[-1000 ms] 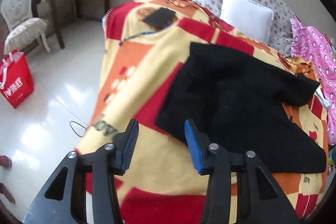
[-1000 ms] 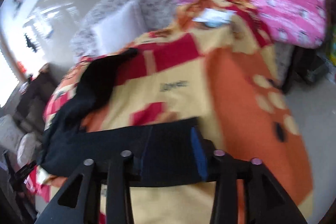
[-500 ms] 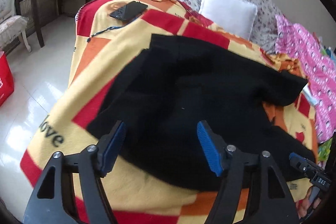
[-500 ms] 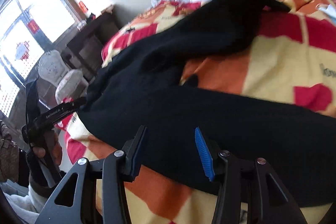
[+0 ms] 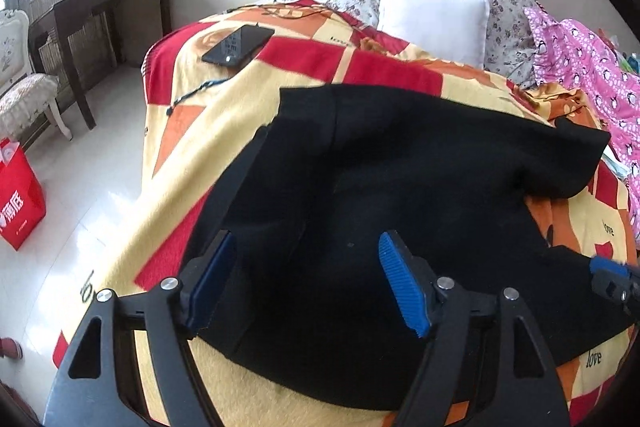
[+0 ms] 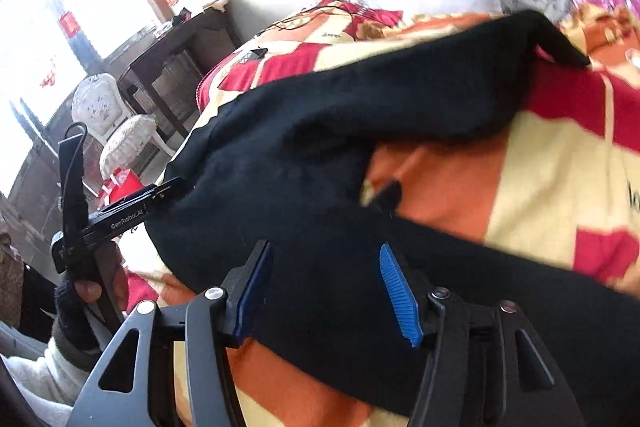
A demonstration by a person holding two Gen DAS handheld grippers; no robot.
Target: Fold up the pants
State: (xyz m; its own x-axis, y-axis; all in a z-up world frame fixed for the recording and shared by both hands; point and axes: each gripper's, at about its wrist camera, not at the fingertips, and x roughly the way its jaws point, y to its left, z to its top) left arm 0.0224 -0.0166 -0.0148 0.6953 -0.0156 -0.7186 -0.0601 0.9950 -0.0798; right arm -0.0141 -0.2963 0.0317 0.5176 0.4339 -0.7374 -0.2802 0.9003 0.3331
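Note:
Black pants (image 5: 400, 167) lie spread on a bed under a red, orange and yellow blanket (image 5: 192, 115). One leg runs toward the pillows, the other toward the right. My left gripper (image 5: 308, 279) is open, its fingers straddling the near edge of the pants. My right gripper (image 6: 324, 287) is open, hovering over the black cloth (image 6: 320, 147) near its lower leg. The right gripper's blue tip shows at the right edge of the left wrist view (image 5: 612, 275). The left gripper and the hand holding it show in the right wrist view (image 6: 104, 219).
A dark phone (image 5: 238, 45) and a cable lie on the blanket's far left. A white pillow (image 5: 434, 15), floral bedding and a pink quilt (image 5: 592, 67) sit at the head. A dark desk (image 5: 100, 3), a white chair (image 5: 20, 95) and a red bag (image 5: 18, 203) stand left of the bed.
Both grippers have moved in over the pants and opened wider. The left gripper has shifted right from the blanket's edge onto the black cloth. The right view swung from the bed's foot toward the window.

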